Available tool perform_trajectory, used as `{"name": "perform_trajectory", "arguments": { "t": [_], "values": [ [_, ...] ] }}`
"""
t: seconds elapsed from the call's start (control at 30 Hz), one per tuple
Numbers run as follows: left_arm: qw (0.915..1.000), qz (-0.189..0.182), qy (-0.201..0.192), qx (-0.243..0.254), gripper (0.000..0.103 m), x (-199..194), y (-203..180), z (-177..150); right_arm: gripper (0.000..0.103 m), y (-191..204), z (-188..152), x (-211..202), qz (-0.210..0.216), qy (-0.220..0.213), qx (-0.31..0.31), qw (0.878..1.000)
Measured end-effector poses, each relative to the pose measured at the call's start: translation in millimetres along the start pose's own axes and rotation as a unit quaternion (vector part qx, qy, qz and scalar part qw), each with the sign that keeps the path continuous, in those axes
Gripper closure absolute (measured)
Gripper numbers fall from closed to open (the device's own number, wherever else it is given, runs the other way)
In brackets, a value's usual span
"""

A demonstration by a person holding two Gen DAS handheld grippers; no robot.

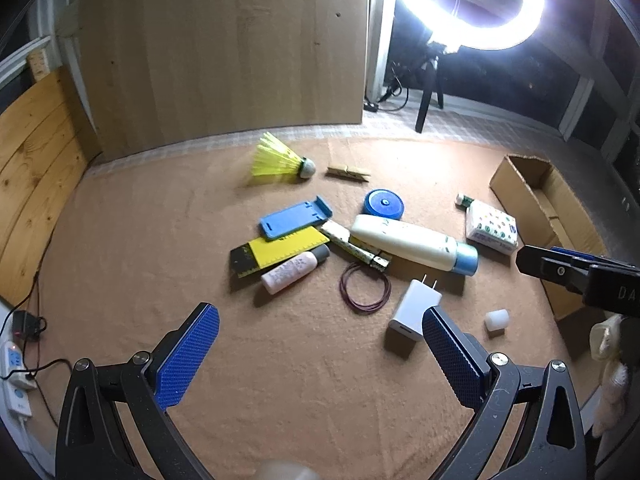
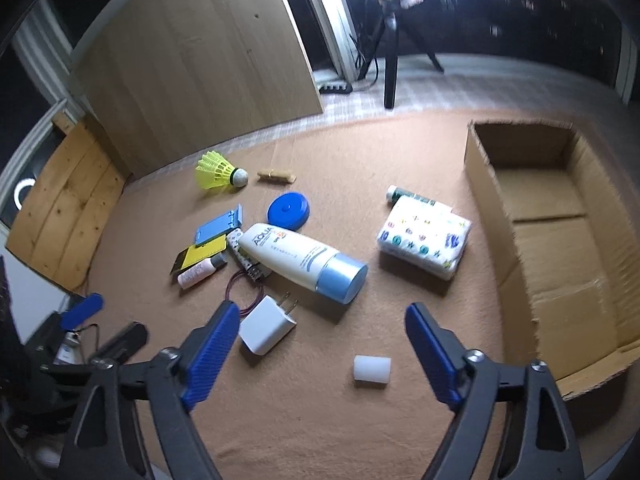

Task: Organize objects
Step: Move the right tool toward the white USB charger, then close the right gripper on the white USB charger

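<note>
Both tongs gape empty above the tan surface (image 2: 304,420): right tongs (image 2: 320,356) straddling a small white cylinder (image 2: 372,368) beside the cardboard box (image 2: 560,240), left tongs (image 1: 320,356) near the white charger (image 1: 412,312), other clutter lying well beyond
</note>
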State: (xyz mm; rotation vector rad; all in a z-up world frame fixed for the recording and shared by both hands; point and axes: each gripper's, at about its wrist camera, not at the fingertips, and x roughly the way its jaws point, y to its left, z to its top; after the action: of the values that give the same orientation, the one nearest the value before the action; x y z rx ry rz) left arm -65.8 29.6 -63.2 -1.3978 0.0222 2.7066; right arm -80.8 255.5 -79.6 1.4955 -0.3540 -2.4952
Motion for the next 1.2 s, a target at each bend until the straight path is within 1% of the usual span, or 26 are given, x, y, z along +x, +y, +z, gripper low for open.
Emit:
{"name": "perform_trajectory", "arguments": {
  "t": [0.03,0.2,0.27,0.33,0.37,0.43,0.53,0.57,0.6,0.63,0.7,0.83,1.03,1.2],
  "values": [
    [1.0000,-0.002,0.003,0.002,0.000,5,-2,0,0.026,-2,-1,2,-0.001,0.004,0.004,1.000],
    [0.9993,-0.020,0.019,0.025,0.001,27,-16,-2,0.042,-9,-5,14,0.019,0.029,0.022,0.999],
    [0.9986,-0.034,0.027,0.029,0.007,38,-19,-2,0.043,-11,-6,18,0.025,0.036,0.030,0.999],
    [0.9980,-0.041,0.036,0.033,0.019,48,-22,-3,0.048,-11,-7,23,0.034,0.043,0.035,0.998],
    [0.9973,-0.047,0.041,0.037,0.022,52,-24,-3,0.052,-11,-8,26,0.037,0.046,0.036,0.998],
    [0.9955,-0.062,0.054,0.046,0.030,62,-28,-4,0.053,-10,-8,32,0.044,0.054,0.042,0.997],
    [0.9929,-0.083,0.065,0.054,0.032,73,-34,-6,0.056,-12,-8,39,0.057,0.065,0.054,0.995],
    [0.9923,-0.088,0.069,0.054,0.032,76,-34,-6,0.060,-11,-8,41,0.060,0.068,0.056,0.994],
    [0.9913,-0.095,0.073,0.054,0.035,80,-35,-7,0.061,-11,-8,43,0.062,0.071,0.059,0.994],
    [0.9905,-0.101,0.077,0.052,0.039,82,-36,-8,0.062,-12,-8,44,0.063,0.073,0.061,0.993],
    [0.9886,-0.114,0.084,0.050,0.041,86,-37,-9,0.064,-12,-8,47,0.067,0.078,0.065,0.993],
    [0.9850,-0.136,0.091,0.055,0.049,90,-42,-11,0.067,-13,-7,50,0.070,0.083,0.069,0.992],
    [0.9786,-0.170,0.104,0.053,0.054,94,-50,-14,0.068,-13,-8,57,0.079,0.096,0.080,0.989],
    [0.9726,-0.197,0.109,0.060,0.054,90,-60,-17,0.068,-15,-8,64,0.080,0.105,0.085,0.988]
  ]
}}
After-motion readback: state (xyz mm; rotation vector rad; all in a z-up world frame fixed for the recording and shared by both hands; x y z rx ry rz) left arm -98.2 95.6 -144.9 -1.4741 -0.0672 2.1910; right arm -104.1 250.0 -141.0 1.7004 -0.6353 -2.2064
